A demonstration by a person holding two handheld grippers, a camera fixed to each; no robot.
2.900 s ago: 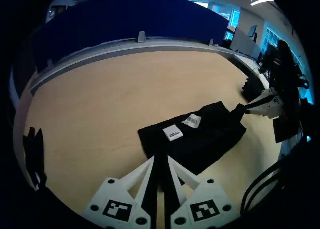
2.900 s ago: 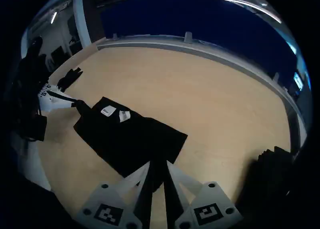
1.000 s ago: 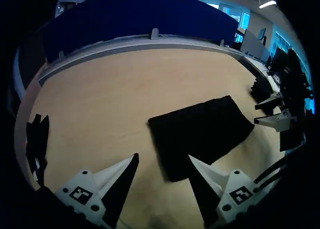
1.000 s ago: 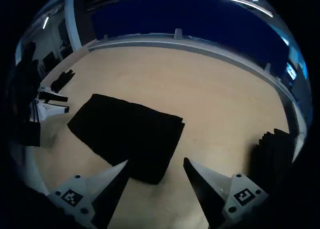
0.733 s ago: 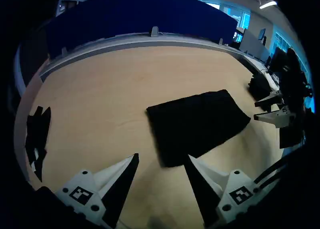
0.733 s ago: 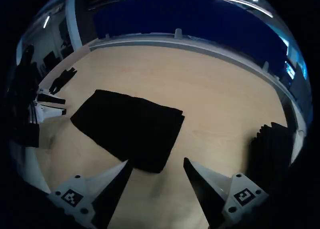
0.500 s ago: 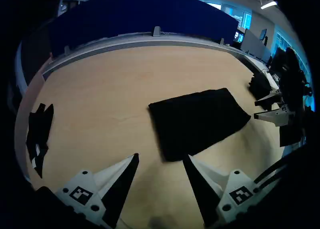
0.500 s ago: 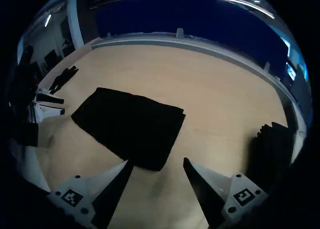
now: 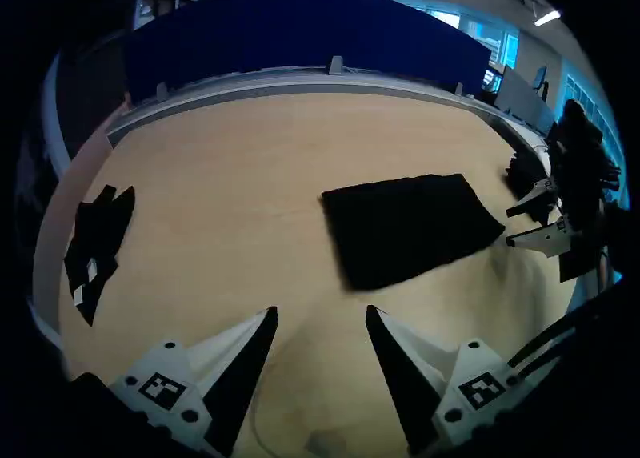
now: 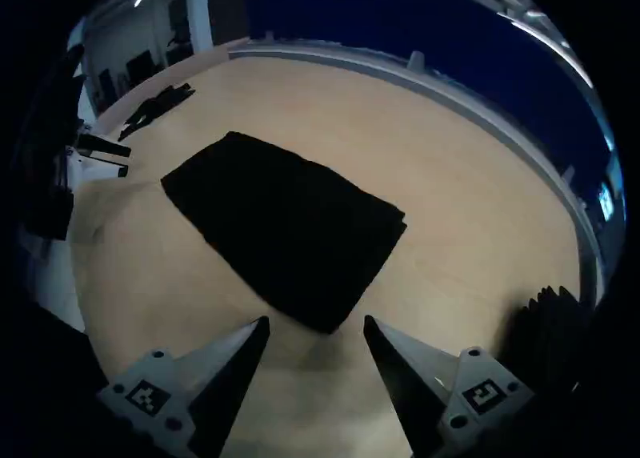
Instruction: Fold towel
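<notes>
Left gripper [image 9: 320, 309] and right gripper [image 10: 316, 319], jaws now released, back off the centre-frame towel [image 9: 408, 227], so the fold seems done.

Light wooden table [image 9: 224, 178], blue divider screen [image 9: 304, 34], crumpled dark cloth [image 9: 100, 234] near table edge

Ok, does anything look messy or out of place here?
The black towel lies flat as a neat rectangle on the table. Only the dark cloth near the table's edge looks crumpled and unfolded.
</notes>
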